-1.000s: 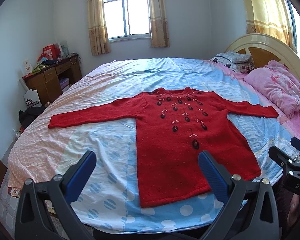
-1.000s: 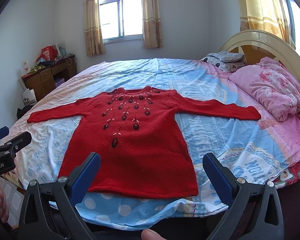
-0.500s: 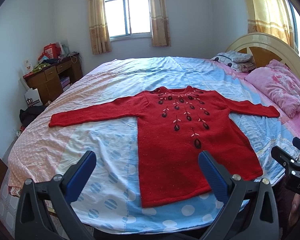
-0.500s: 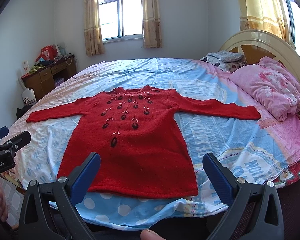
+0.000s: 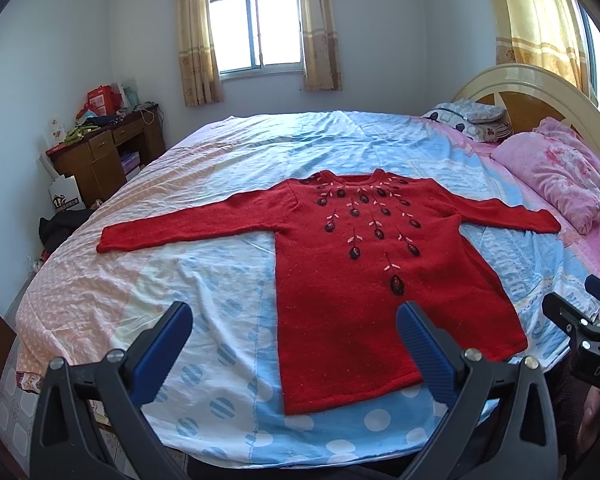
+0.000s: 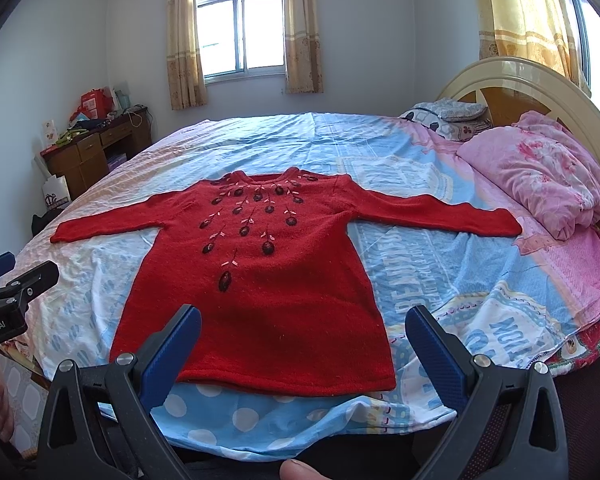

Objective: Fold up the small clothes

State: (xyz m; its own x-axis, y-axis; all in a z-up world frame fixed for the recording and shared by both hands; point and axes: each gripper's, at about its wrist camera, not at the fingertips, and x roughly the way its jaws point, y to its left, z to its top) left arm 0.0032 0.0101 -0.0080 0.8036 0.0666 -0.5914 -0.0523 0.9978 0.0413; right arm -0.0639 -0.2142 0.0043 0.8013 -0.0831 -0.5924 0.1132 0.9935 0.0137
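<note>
One red sweater (image 5: 364,264) lies flat and face up on the bed (image 5: 228,168), both sleeves stretched straight out, its hem near the closest edge of the mattress. Both tools hang short of that edge, touching no cloth: the left tool (image 5: 294,334) and the right tool (image 6: 302,336) each have their blue fingers spread wide. Pink pillows (image 6: 540,172) sit by the headboard (image 6: 528,80).

I see a matt, fuzzy knit sweater (image 5: 364,280) on a smooth, creased cotton sheet (image 5: 204,280); ribbed blue pads (image 6: 436,348) (rubbery-looking) on my tool, a glossy headboard (image 6: 540,80).
</note>
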